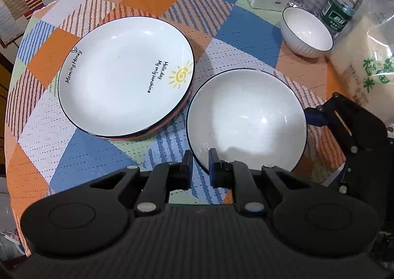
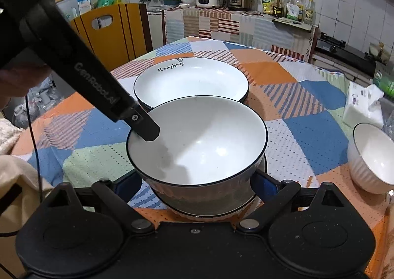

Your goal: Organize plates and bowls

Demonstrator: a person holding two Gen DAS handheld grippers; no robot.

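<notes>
My left gripper (image 1: 200, 163) pinches the bowl (image 1: 246, 119) rim; right gripper (image 2: 197, 183) jaws spread around its sides. Glazed, slippery, breakable.

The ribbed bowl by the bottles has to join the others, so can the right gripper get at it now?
Probably not yet: the right gripper straddles the big bowl, which fills its jaws. The ribbed bowl itself sits uncovered, open side facing it.
</notes>
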